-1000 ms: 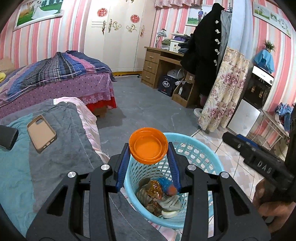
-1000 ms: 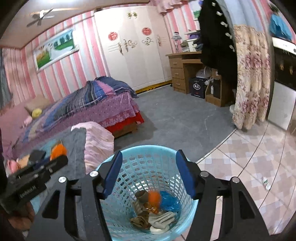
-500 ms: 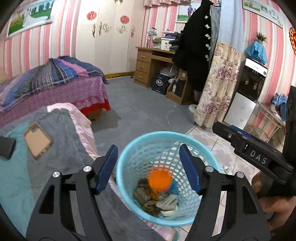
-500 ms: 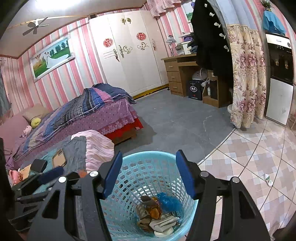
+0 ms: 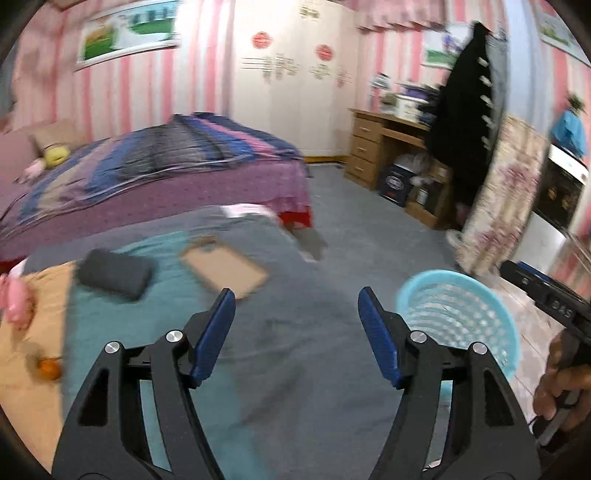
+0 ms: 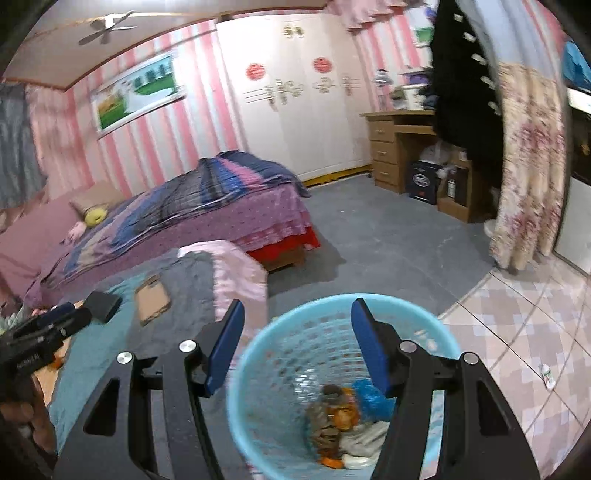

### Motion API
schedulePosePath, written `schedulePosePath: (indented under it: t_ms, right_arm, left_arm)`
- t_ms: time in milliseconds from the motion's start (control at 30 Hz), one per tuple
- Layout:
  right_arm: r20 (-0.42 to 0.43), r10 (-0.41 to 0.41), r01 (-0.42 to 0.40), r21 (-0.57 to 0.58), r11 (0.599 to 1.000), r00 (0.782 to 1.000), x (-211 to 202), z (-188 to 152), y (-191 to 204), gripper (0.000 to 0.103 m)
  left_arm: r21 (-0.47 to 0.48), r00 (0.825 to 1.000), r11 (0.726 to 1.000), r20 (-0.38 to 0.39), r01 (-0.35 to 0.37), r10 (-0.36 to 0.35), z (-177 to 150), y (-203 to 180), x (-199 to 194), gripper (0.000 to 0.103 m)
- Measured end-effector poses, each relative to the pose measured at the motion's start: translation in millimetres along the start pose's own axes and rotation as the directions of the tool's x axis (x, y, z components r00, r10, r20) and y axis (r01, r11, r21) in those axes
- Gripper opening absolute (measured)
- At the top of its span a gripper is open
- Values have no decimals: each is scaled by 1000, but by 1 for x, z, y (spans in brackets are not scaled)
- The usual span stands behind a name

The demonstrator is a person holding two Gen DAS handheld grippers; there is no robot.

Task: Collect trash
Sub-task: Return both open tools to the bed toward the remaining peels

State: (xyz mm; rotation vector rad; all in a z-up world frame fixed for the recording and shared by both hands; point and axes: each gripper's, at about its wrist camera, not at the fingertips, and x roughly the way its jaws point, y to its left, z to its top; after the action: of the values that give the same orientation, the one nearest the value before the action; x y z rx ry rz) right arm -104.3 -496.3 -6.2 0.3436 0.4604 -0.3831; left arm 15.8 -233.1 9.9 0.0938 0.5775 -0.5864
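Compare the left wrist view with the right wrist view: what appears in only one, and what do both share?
Only the left wrist view shows the small orange item and pink object at the near bed's left edge. Only the right wrist view shows the trash inside the blue basket, the ceiling fan and a small bottle on the tiles. Both show the basket, the phone, and an open, empty claw.

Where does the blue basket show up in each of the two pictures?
Left wrist view: the basket sits at lower right, just right of the left gripper.
Right wrist view: the basket fills the bottom centre, under the right gripper, with trash inside.
Shared landmark: the tan phone lying on the grey blanket.
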Motion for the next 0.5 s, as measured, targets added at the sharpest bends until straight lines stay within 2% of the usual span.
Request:
schedulePosePath:
  t_ms: [167,267,367,500]
  right_arm:
    - [-31,63,-65,-65,996,998,8,-7,51,60]
    - [-44,105,-109,-113,988,994,10,-13,94,60]
    - [-74,154,-165,-172,971,985,18,-26,148,60]
    - [-115,202,-223,-216,951,973,26,-38,197,60]
  left_arm:
    - [-93,996,991,-32,-91,88,-18,74,-12,68]
    - [-117,985,978,-33,-171,168,-28,114,-25,68]
    - [-157,978,965,-30,-209,207,-35,147,-38,68]
    - [-198,953,932,-57,-304,299,-50,198,-50,68]
